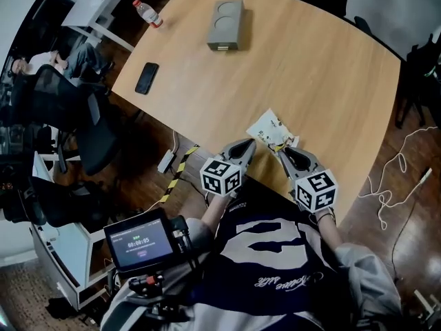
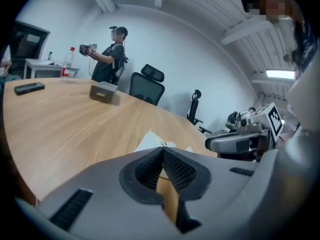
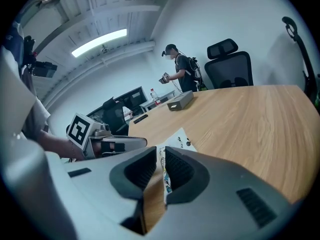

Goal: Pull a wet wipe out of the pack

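Observation:
A white wet wipe pack with printed marks lies flat on the wooden table, close to its near edge. My left gripper points at the pack's near left corner, its tips just short of it. In the left gripper view its pads meet at the tips, nothing between them, and the pack lies just beyond. My right gripper sits at the pack's near right corner. In the right gripper view a narrow gap shows between its pads, and the pack shows beyond the tips.
Further back on the table are a grey box, a black phone and a plastic bottle. Office chairs stand left of the table. A person holding grippers stands at the far end. Cables lie on the floor at right.

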Demonstrator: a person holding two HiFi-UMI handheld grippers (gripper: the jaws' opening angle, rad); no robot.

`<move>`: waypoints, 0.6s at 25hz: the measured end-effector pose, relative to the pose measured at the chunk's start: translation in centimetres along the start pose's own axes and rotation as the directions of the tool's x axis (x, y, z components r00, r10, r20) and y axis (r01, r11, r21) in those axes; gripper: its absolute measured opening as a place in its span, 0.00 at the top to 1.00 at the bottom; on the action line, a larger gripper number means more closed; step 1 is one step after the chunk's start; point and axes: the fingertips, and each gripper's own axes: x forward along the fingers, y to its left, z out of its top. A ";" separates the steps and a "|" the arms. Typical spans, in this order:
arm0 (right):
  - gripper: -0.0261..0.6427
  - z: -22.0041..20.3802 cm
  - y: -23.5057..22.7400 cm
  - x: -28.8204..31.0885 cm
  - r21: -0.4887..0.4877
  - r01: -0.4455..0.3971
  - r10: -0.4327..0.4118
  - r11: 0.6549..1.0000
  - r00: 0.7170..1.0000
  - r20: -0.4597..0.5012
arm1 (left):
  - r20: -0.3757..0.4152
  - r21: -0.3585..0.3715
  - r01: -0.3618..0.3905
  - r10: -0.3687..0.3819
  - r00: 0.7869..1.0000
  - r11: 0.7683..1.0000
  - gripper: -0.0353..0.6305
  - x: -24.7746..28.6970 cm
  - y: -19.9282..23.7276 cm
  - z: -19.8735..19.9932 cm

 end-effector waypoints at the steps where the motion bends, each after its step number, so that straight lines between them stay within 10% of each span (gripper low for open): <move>1: 0.90 -0.1 -0.4 0.3 0.008 0.003 -0.003 1.000 1.000 -0.005 | -0.029 0.031 -0.001 0.001 1.000 1.000 0.94 0.6 0.3 -0.2; 15: 0.87 -0.7 -1.8 4.5 -0.002 0.126 -0.125 0.992 0.987 -0.096 | -0.340 0.281 0.116 -0.015 0.940 0.953 0.94 6.4 3.5 -2.1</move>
